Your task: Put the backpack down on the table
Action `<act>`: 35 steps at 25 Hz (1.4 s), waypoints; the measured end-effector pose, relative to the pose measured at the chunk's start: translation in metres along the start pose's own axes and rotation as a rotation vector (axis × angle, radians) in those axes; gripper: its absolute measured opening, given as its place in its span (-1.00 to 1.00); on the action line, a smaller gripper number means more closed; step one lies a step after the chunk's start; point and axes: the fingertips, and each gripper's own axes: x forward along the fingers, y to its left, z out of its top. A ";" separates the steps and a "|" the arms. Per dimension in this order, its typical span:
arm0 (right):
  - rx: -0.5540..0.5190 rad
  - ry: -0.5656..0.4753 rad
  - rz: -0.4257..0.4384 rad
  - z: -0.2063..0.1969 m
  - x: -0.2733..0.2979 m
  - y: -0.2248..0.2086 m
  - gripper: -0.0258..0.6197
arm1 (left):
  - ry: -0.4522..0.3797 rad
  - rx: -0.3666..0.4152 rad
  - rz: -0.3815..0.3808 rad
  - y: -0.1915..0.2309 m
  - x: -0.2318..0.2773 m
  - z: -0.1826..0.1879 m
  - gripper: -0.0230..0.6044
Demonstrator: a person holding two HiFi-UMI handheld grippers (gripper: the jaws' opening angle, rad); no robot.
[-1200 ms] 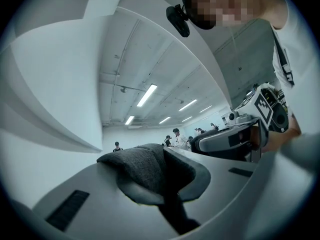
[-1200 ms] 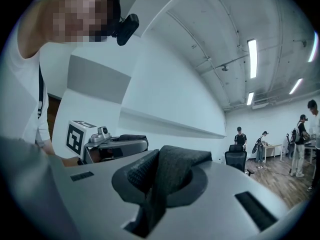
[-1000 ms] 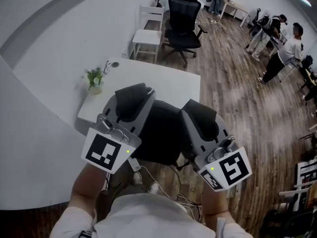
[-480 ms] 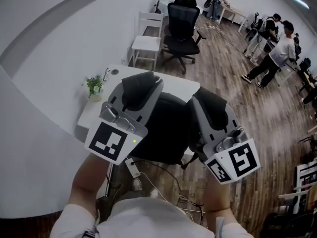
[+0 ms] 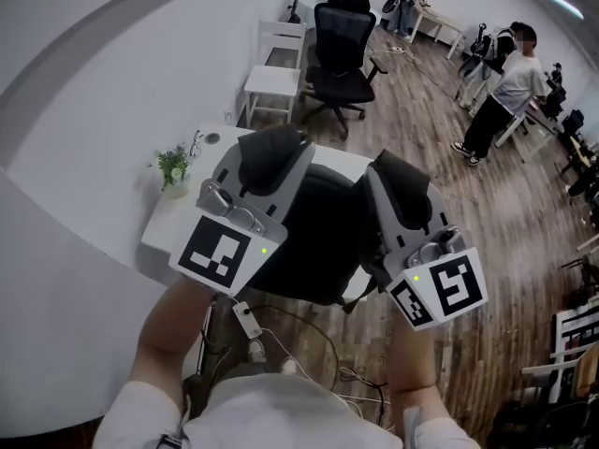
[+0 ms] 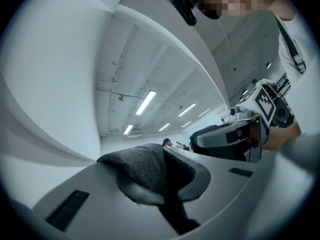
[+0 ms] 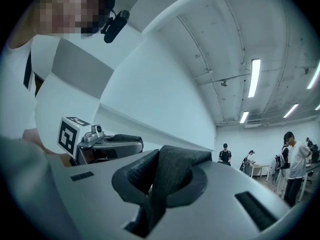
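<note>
A black backpack (image 5: 323, 237) hangs between my two grippers, above the near edge of the small white table (image 5: 182, 215) in the head view. My left gripper (image 5: 273, 148) is shut on one dark padded strap (image 6: 150, 171), which is pinched between its jaws. My right gripper (image 5: 401, 178) is shut on the other strap (image 7: 165, 176). Both grippers point slightly upward. Each gripper view shows the other gripper beside it, with the ceiling behind. The backpack's lower part is hidden behind the grippers.
A small potted plant (image 5: 173, 168) stands at the table's left side by the white wall. Behind the table stand a white chair (image 5: 270, 78) and a black office chair (image 5: 339, 50). People stand at the far right (image 5: 501, 87). Cables (image 5: 281, 330) lie on the wooden floor below.
Both grippers have moved forward and a little up with the backpack, now further over the table. The jaws have stayed shut on the straps.
</note>
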 end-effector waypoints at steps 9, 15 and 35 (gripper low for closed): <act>-0.012 0.010 -0.029 -0.028 0.044 -0.025 -0.75 | 0.005 0.046 -0.017 0.031 0.023 -0.039 -0.81; -0.021 0.030 -0.043 -0.052 0.062 -0.041 -0.75 | 0.011 0.028 -0.009 0.044 0.040 -0.067 -0.81; 0.115 0.272 -0.018 -0.182 0.086 -0.051 -0.74 | 0.274 -0.115 -0.026 0.039 0.061 -0.206 -0.80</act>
